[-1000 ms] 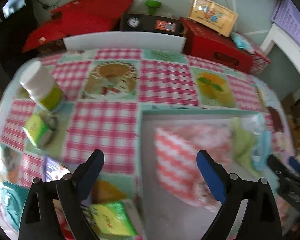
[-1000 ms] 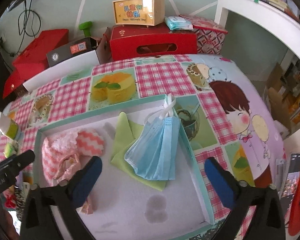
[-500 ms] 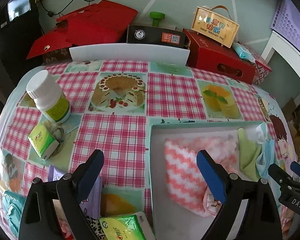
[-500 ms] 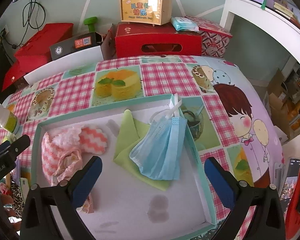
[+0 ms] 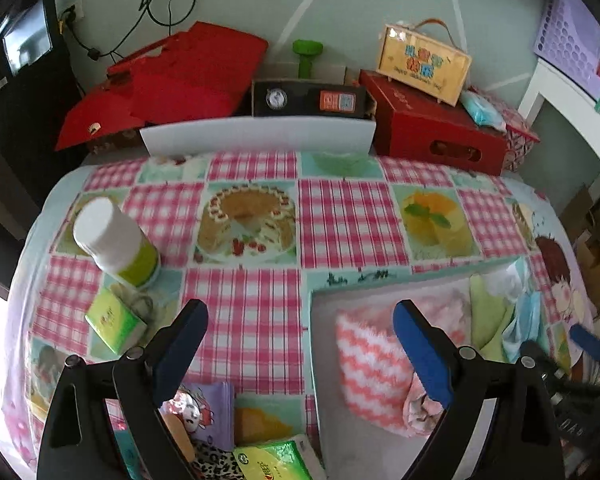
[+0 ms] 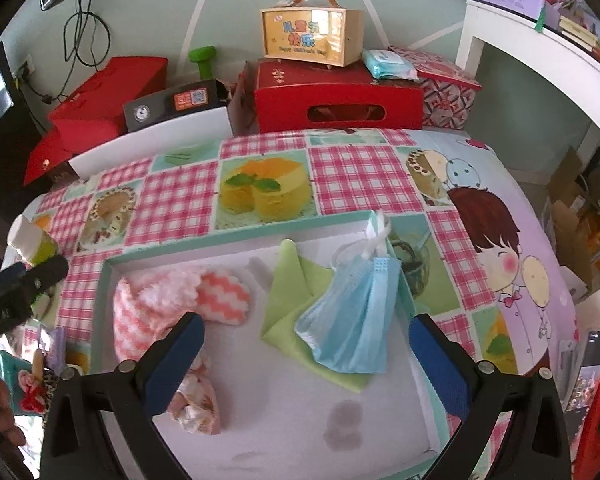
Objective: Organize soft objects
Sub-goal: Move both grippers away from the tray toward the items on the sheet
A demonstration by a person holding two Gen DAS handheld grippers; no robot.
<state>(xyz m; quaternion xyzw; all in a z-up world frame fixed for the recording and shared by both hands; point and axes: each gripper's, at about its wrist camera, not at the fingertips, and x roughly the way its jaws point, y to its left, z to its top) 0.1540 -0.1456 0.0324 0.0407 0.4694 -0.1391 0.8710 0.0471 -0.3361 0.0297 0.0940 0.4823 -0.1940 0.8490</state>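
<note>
The soft objects already gathered lie inside the shallow teal-rimmed tray (image 6: 108, 276): a pink-and-white zigzag cloth (image 6: 160, 300) at its left end, a green cloth (image 6: 288, 300) toward the middle, and a blue face mask (image 6: 352, 320) draped on the green cloth with its loops hanging over the tray's far-right wall. A small crumpled floral piece (image 6: 198, 404) sits in the tray just on the near side of the zigzag cloth.

Over the last second the left tongs (image 5: 300, 344) have drawn up and back from the tray's left end, where they had been low and blurred over the zigzag cloth; they now hang wide and empty above the tray's left wall. That suggests the cloth has been dropped off and this piece of the job is done. The right tongs (image 6: 306, 360) are also wide and empty, poised over the tray's near half and scarcely moved.

Left of the tray on the tabletop (image 5: 340, 216) stand a white bottle (image 5: 112, 236) and a green packet (image 5: 114, 322); near the tray's near-left corner lie a purple pack (image 5: 208, 408) and another green pack (image 5: 272, 462), probably the next candidates.
</note>
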